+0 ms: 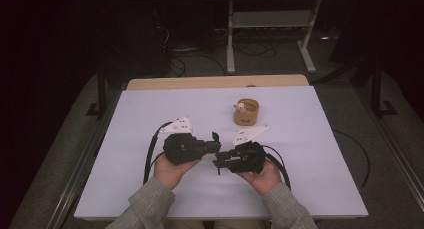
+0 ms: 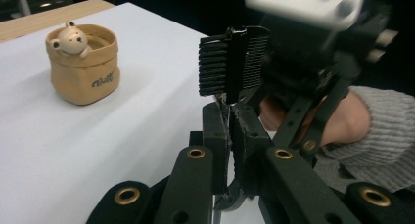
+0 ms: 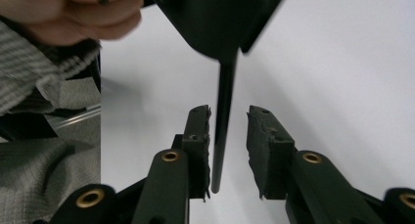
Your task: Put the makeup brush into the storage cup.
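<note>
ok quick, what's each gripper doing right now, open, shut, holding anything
left gripper: shut on the black brush
right gripper: open, brush handle between its jaws, not clamped

Your two hand-held grippers meet low in the middle of the high view: the left hand-held gripper [image 1: 216,145] on the left, the right hand-held gripper [image 1: 223,162] just right of it, tips facing. A small brush [image 2: 234,62] sits between them, its handle gripped by your left one. Behind them, up and right of centre on the desk [image 1: 310,154], stands a pot [image 1: 247,112] with a figure [image 1: 240,107] in it.
</note>
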Tool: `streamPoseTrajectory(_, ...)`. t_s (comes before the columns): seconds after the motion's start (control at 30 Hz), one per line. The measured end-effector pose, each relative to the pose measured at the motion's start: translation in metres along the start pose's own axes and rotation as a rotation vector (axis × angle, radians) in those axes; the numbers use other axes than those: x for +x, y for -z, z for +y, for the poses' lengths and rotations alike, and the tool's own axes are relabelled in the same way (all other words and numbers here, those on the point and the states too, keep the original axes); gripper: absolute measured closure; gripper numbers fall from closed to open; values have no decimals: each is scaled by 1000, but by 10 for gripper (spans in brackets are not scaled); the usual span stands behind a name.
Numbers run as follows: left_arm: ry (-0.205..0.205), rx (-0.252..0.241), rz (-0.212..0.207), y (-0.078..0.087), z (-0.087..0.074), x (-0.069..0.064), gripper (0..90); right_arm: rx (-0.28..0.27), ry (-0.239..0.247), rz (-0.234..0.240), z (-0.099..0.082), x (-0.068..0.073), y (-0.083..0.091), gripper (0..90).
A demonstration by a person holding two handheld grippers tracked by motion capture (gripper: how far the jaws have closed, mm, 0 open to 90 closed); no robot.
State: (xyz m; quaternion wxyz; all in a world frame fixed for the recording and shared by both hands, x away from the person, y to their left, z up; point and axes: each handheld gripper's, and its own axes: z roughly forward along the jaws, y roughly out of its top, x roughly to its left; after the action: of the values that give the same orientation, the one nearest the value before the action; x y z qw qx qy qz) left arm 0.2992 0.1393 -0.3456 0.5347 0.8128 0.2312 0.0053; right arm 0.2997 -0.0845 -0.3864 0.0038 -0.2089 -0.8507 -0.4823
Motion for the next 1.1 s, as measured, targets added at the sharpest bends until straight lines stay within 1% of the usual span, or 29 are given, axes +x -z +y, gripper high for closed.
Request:
streamPoseTrajectory(0.2, -3, 10, 1, -1, 0, 0, 853, -36, 20, -7, 7, 4, 7, 746)
streamPoseTrajectory(0.27, -1, 11, -1, -1, 1, -1, 853, -42, 20, -6, 9, 5, 8, 787)
streamPoseTrajectory(0.3, -6, 8, -5, -1, 1, -1, 853, -41, 24, -6, 9, 5, 8, 815)
streamPoseTrajectory(0.33, -4, 8, -4, -1, 1, -2, 852, -37, 21, -7, 10, 6, 8, 828)
streamPoseTrajectory(0.37, -13, 16, -6, -1, 1, -2, 850, -37, 19, -10, 10, 5, 8, 835)
streamPoseTrajectory(0.4, -12, 19, -15, -1, 1, -1, 841, -34, 16, -1, 10, 4, 8, 840)
streamPoseTrajectory(0.43, 5, 26, -24, -1, 1, 1, 827, -32, 12, 8, 10, 4, 8, 842)
streamPoseTrajectory(0.47, 8, 36, -9, -1, 0, 1, 763, -27, 15, 2, 10, 3, 8, 843)
streamPoseTrajectory(0.5, 5, 39, -5, 0, -1, 1, 727, -18, 15, 0, 9, 3, 7, 843)
streamPoseTrajectory(0.57, 9, 40, -1, 1, -2, 1, 692, -5, 18, 1, 9, 2, 7, 844)
streamPoseTrajectory(0.6, -2, 46, 5, 2, -3, 2, 677, 5, 13, -1, 9, 1, 7, 845)
streamPoseTrajectory(0.63, 4, 52, 4, 3, -4, 1, 653, 3, 19, -5, 8, 0, 7, 845)
streamPoseTrajectory(0.67, 6, 56, -2, 4, -4, 1, 636, 7, 7, -4, 8, -1, 7, 845)
streamPoseTrajectory(0.7, -4, 68, 5, 5, -5, 1, 630, 5, 7, -7, 7, -2, 8, 845)
streamPoseTrajectory(0.73, -2, 67, 14, 6, -6, 0, 625, 10, 0, -8, 7, -3, 8, 845)
streamPoseTrajectory(0.77, -12, 76, 20, 7, -6, -1, 621, 10, 3, -12, 6, -5, 9, 844)
streamPoseTrajectory(0.87, -37, 100, 41, 11, -9, -3, 613, 15, -16, -12, 3, -9, 11, 845)
streamPoseTrajectory(0.9, -31, 101, 43, 11, -11, -4, 611, 15, -20, -15, 3, -10, 12, 845)
streamPoseTrajectory(0.97, -42, 118, 56, 13, -14, -5, 608, 13, -27, -17, 2, -13, 13, 845)
streamPoseTrajectory(1.0, -53, 126, 67, 14, -15, -7, 603, 10, -25, -21, 1, -14, 14, 845)
streamPoseTrajectory(1.07, -66, 137, 76, 16, -18, -9, 602, 7, -40, -14, 1, -16, 17, 845)
streamPoseTrajectory(1.1, -74, 138, 82, 17, -19, -9, 602, 5, -37, -17, 1, -17, 18, 845)
